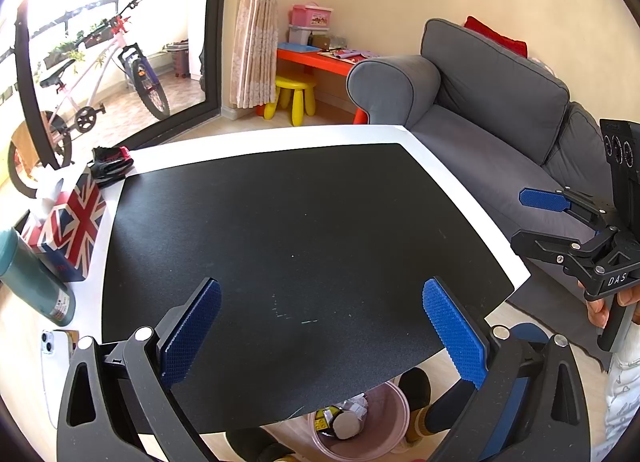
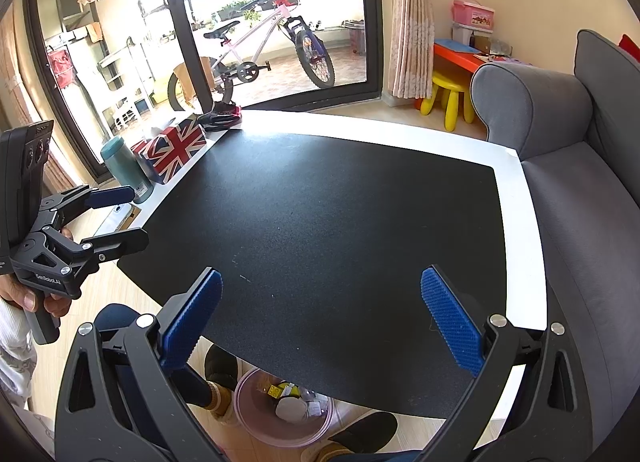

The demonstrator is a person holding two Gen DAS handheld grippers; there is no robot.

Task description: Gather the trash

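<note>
A pink bin [image 1: 394, 418] stands on the floor under the table's near edge, with several pieces of trash [image 1: 344, 420] inside. It also shows in the right wrist view [image 2: 250, 418] with its trash [image 2: 292, 402]. My left gripper [image 1: 320, 330] is open and empty above the black mat [image 1: 288, 230]; it also appears in the right wrist view [image 2: 116, 218]. My right gripper [image 2: 320, 318] is open and empty above the mat [image 2: 340, 214]; it shows at the right of the left wrist view [image 1: 532, 218].
A Union Jack tissue box [image 1: 76, 222], a teal bottle [image 1: 28, 278], a phone [image 1: 54, 366] and a black-red glove [image 1: 112, 162] sit on the table's left side. A grey sofa [image 1: 492, 110] stands to the right. My feet [image 2: 220, 378] are beside the bin.
</note>
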